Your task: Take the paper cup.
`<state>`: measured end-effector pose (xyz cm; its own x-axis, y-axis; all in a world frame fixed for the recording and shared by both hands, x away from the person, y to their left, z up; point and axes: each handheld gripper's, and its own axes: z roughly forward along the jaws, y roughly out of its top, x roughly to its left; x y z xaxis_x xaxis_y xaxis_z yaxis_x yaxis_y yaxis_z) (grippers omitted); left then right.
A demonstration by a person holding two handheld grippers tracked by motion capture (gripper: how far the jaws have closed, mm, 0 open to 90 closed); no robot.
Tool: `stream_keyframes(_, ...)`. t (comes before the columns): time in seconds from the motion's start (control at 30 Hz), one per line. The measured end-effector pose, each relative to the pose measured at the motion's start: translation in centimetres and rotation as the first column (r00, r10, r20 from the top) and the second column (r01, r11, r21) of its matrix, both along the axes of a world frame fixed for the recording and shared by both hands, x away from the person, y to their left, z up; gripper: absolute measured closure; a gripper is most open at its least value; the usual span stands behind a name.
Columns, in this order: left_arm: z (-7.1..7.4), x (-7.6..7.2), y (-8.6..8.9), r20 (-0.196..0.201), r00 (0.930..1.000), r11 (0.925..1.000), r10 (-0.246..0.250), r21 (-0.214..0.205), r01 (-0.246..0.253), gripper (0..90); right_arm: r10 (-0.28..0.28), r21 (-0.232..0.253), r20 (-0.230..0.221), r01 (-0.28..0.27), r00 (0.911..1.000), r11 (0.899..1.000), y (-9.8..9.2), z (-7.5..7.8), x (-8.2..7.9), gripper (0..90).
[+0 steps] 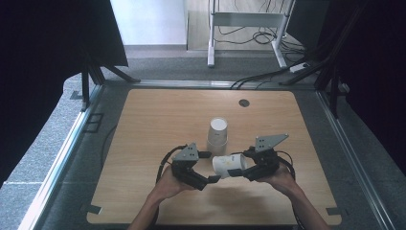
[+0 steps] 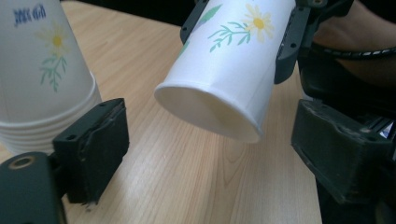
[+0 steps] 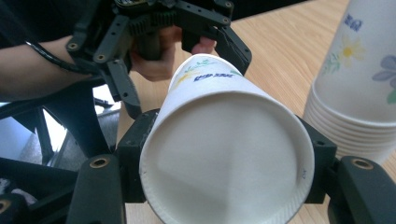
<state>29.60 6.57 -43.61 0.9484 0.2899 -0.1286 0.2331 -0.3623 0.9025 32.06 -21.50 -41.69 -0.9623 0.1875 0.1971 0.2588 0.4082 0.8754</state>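
Cup (image 1: 229, 165) first: a single paper cup lies on its side in the air just above the table (image 1: 143, 143), clamped across its body by the right gripper (image 1: 242, 171). The right gripper view looks at the cup's flat base (image 3: 224, 154), with a black pad pressed against each side. In the left gripper view the rim (image 2: 208, 119) is seen from the other end, tilted down toward the wood, daisy print on the wall.

The left gripper (image 1: 214, 179) faces that rim with its jaws apart — nothing between them, neither pad (image 2: 95, 147) touching paper. It sits near the cup's mouth, a little below it in the high view.

Just behind the held cup stands the stack (image 1: 218, 135), upside down on the table, several rims nested at its foot. It is close to the grippers but apart from them.

My reading is that the cup has come off the stack and a handover or a turning upright is in hand. To do it well, the left jaws should come in square across the wall, just back of the rim, where the paper is stiffest — a skewed bite there would crease it. The right grip should hold until the left pads are firmly on, and both hands ought to stay clear of the stack, which a stray elbow of linkage could topple.
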Motion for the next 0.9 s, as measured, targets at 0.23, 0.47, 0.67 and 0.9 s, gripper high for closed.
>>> stream_keyframes(0.23,-0.3,-0.1,-0.2,0.003,0.9996,0.9995,-0.030,-0.007,0.030,13.9,0.025,0.066,0.000,-0.025,0.9997,0.998,-0.3,-0.2,-0.1,36.9)
stream_keyframes(0.47,-0.8,-0.2,-0.6,0.014,0.9986,0.9987,-0.051,-0.002,0.051,17.4,0.054,0.071,-0.015,-0.053,0.9984,0.996,-0.2,-0.5,0.0,36.9)
stream_keyframes(0.67,-1.0,-0.3,-0.7,0.021,0.9974,0.9975,-0.069,-0.013,0.069,26.0,0.068,0.079,-0.020,-0.066,0.9975,0.995,-0.2,-0.6,0.0,36.9)
stream_keyframes(0.9,-1.2,-0.3,-0.5,0.024,0.9970,0.9966,-0.074,-0.034,0.075,31.0,0.079,0.092,-0.035,-0.075,0.9963,0.993,-0.3,-0.7,0.1,37.0)
